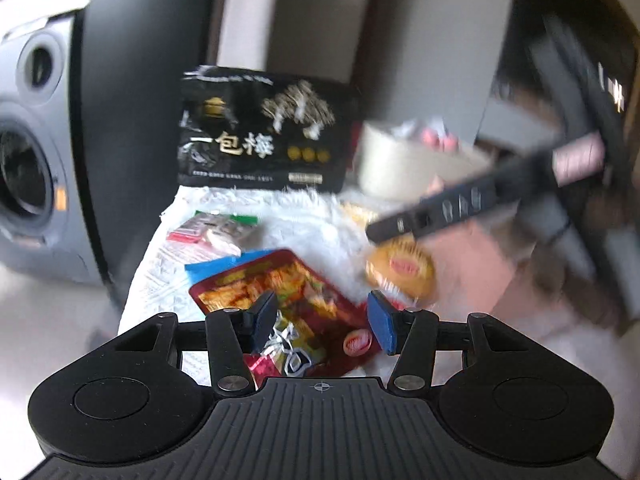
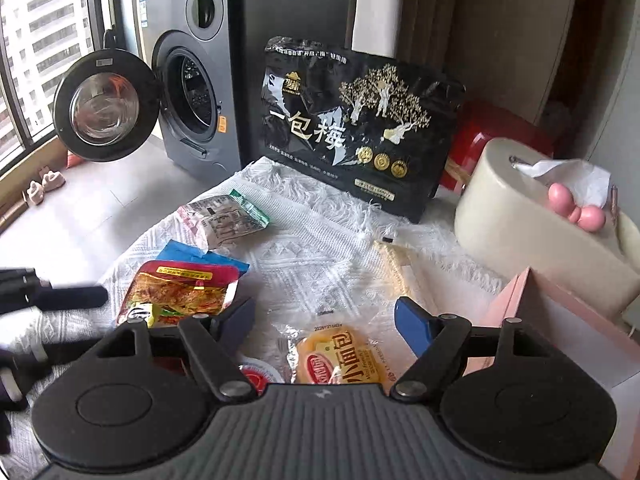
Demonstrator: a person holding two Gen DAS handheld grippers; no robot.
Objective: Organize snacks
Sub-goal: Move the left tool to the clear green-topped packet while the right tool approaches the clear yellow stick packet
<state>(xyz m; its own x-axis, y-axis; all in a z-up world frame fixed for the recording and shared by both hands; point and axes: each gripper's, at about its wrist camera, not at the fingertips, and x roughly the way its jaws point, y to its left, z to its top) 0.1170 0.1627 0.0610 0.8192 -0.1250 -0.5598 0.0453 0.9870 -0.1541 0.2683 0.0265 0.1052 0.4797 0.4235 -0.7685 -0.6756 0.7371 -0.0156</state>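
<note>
White fringed cloth mostly bare mid-surface. Right gripper jaws apart, empty, above bun packet; pink box edge close right. Left gripper jaws apart over red snack pouch, not gripping.

Right gripper motion-blurred (left view), pink box cut off by edge

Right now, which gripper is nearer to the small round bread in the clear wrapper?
The right gripper. The bread lies just under and between its open jaws, untouched. The left gripper hangs over the red snack packet, with the bread off to its right.
</note>
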